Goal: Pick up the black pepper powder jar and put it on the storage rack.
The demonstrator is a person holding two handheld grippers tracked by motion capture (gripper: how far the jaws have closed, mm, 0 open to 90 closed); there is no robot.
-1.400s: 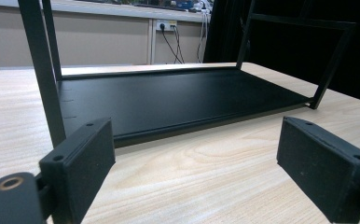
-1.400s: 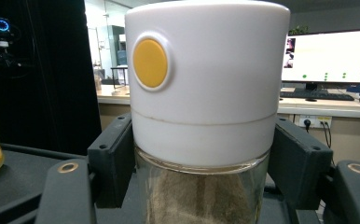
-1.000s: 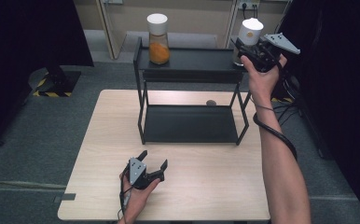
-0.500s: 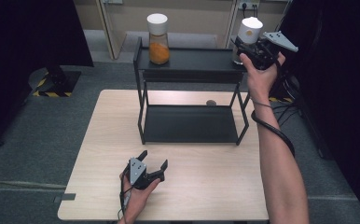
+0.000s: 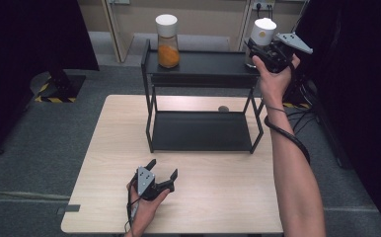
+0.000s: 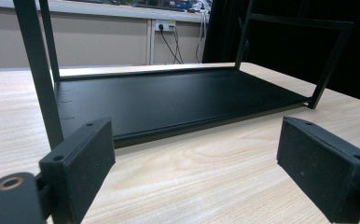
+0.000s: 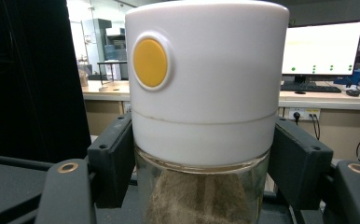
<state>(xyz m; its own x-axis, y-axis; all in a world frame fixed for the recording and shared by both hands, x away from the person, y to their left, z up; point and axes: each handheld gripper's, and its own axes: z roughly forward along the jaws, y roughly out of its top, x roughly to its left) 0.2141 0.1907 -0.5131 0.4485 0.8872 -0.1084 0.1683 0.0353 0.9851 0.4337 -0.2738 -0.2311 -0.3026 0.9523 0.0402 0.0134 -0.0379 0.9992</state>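
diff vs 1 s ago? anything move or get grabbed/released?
Barely anything. The right gripper stays shut on the white-lidded jar at the right end of the rack's top shelf; at most the hand shifted slightly. No new grab, no release. The left gripper still rests open on the table in front of the rack. The jar with orange contents has not moved.

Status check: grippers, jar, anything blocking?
Right gripper shut on brown jar, at shelf top's right end. Left gripper open, empty, on table. Orange jar well clear.
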